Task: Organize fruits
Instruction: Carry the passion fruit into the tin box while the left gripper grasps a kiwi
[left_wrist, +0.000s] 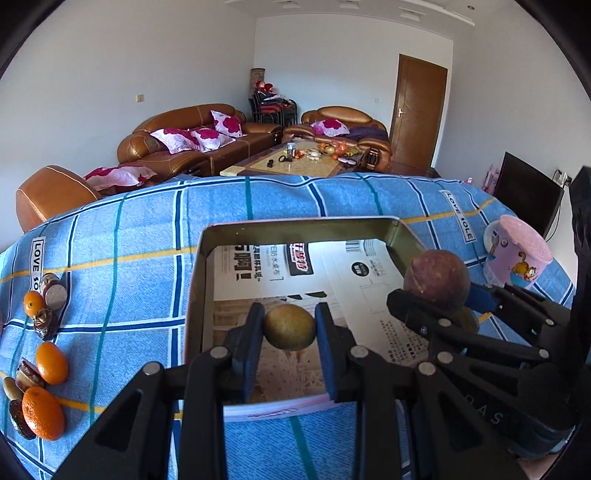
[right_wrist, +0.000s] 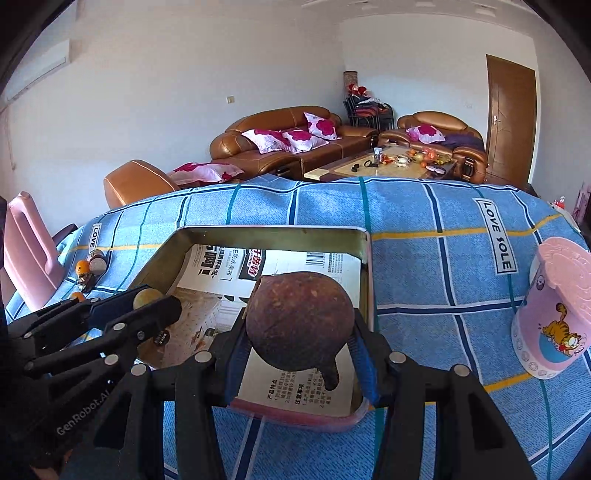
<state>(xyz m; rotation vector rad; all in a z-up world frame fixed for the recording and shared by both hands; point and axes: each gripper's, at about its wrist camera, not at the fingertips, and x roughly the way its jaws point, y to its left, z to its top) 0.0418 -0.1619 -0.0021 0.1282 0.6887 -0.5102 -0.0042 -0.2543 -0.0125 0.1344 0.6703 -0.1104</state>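
A metal tray (left_wrist: 201, 280) lined with printed paper sits on the blue checked cloth; it also shows in the right wrist view (right_wrist: 365, 280). My left gripper (left_wrist: 290, 328) is shut on a small yellow-green fruit (left_wrist: 290, 326) and holds it over the tray's near part. My right gripper (right_wrist: 301, 332) is shut on a round brown-purple fruit (right_wrist: 299, 321) over the tray's near right part. The right gripper (left_wrist: 432, 299) and its fruit (left_wrist: 437, 278) also show in the left wrist view. The left gripper (right_wrist: 147, 301) with its fruit (right_wrist: 146, 297) shows at left in the right wrist view.
Several oranges (left_wrist: 51, 363) and dark dates (left_wrist: 44, 325) lie on the cloth left of the tray. A pink cartoon cup (right_wrist: 554, 314) stands to the right. A pink chair (right_wrist: 26, 254) is at the far left. Sofas and a coffee table stand beyond.
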